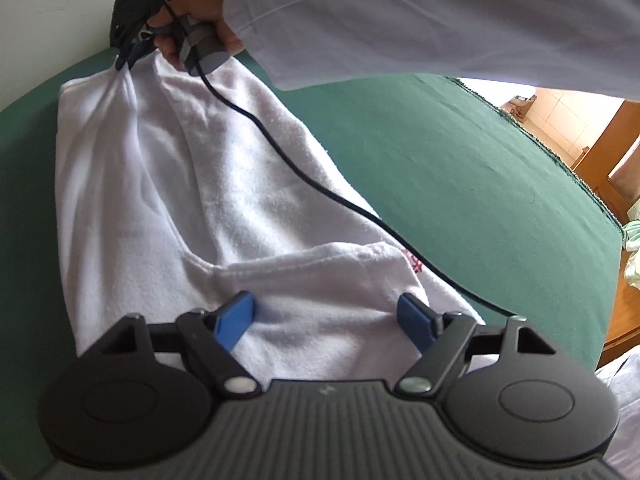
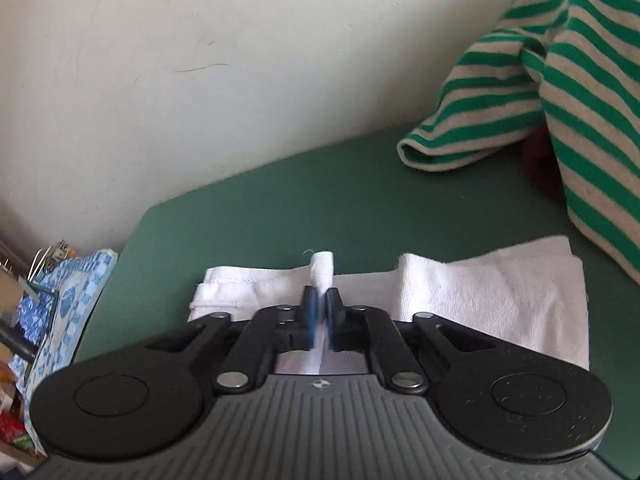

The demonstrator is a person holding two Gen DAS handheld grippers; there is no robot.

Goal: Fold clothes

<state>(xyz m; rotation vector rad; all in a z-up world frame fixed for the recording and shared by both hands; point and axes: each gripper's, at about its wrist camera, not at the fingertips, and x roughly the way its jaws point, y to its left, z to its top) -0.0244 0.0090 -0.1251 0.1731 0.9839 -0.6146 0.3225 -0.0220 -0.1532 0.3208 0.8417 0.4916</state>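
A white garment (image 1: 224, 200) lies lengthwise on the green table (image 1: 460, 184), partly folded, with a small red mark near its right edge. My left gripper (image 1: 328, 316) is open, its blue fingertips (image 1: 236, 316) spread over the near end of the cloth. My right gripper (image 2: 320, 304) is shut on a pinch of the white garment (image 2: 492, 292) at its far end, near the wall. In the left wrist view the right gripper (image 1: 128, 56) shows at the top, held by a hand in a white sleeve, lifting the cloth edge slightly.
A green-and-beige striped garment (image 2: 560, 92) is piled at the table's far right by the wall. A black cable (image 1: 320, 184) trails across the white cloth. A blue patterned item (image 2: 60, 300) sits beyond the table's left edge. A wooden door (image 1: 600, 148) stands beyond the right edge.
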